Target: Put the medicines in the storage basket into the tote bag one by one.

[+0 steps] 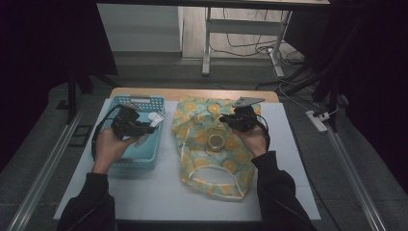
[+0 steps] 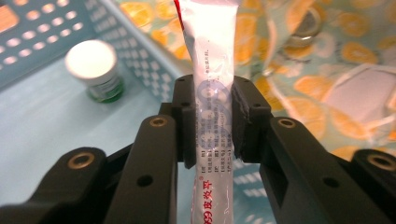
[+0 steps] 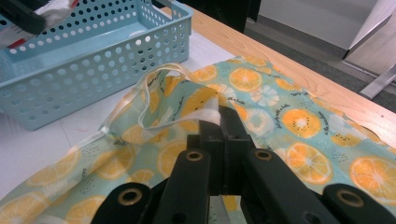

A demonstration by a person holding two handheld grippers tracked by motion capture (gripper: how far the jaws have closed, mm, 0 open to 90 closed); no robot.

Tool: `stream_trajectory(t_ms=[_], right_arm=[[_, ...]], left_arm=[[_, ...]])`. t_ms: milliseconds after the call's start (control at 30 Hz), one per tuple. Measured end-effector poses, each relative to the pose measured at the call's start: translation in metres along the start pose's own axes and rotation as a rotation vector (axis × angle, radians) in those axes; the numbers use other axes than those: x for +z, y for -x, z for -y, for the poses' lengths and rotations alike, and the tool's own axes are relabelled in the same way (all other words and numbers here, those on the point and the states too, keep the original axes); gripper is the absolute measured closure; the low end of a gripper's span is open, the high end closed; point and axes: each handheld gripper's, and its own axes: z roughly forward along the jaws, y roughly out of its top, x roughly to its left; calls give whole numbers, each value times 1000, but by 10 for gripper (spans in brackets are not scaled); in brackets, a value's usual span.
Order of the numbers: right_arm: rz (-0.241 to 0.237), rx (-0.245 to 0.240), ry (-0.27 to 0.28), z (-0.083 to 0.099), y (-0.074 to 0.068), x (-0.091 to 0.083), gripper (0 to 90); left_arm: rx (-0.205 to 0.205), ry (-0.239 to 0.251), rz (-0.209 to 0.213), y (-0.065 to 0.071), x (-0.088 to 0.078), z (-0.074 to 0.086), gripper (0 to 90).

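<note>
Left gripper (image 2: pixel 212 121) clamps white tube (image 2: pixel 210 70) over basket (image 2: pixel 42 116), jar (image 2: pixel 95 70) beside; right gripper (image 3: pixel 219 126) pinches bag (image 3: pixel 280 126) rim, high view shows tin (image 1: pixel 216 141) inside.

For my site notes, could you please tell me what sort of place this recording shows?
Probably a lab or workshop recording station: a white-topped wooden table ringed by dark curtains, loose cables and a white power strip on the grey floor, and metal-legged workbenches behind.
</note>
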Motion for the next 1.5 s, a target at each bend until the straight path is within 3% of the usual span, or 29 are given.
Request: stream_trajectory(t_ms=[433, 700, 1133, 1400, 1500], right_arm=[[3, 0, 11, -1, 0, -2, 899], [2, 0, 14, -1, 0, -2, 899], [0, 6, 19, -2, 0, -2, 899], [1, 7, 22, -2, -1, -3, 899], [2, 9, 21, -2, -1, -3, 899]], left_arm=[[69, 4, 95, 40, 14, -16, 728], [120, -13, 150, 64, 31, -27, 728], [166, -45, 196, 96, 71, -47, 728], [179, -69, 196, 110, 100, -57, 728], [175, -71, 178, 112, 109, -60, 728]])
